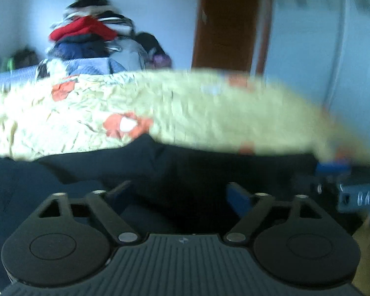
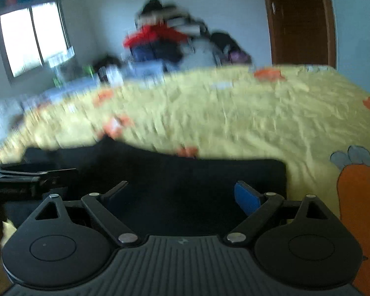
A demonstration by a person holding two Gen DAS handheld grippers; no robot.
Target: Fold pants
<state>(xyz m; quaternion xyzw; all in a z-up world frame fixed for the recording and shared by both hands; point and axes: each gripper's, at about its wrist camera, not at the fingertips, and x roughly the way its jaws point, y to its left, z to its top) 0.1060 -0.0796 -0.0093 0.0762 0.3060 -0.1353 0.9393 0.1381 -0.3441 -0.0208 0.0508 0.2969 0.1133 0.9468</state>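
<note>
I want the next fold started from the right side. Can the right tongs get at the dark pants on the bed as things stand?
Probably yes: the right tongs stand open just above the pants, with nothing between them.

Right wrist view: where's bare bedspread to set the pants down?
Free: the yellow bedspread beyond the dark pants and to their right, up to the orange cartoon print. Crowded: the clothes pile at the far edge, and the left gripper at the pants' left.
</note>
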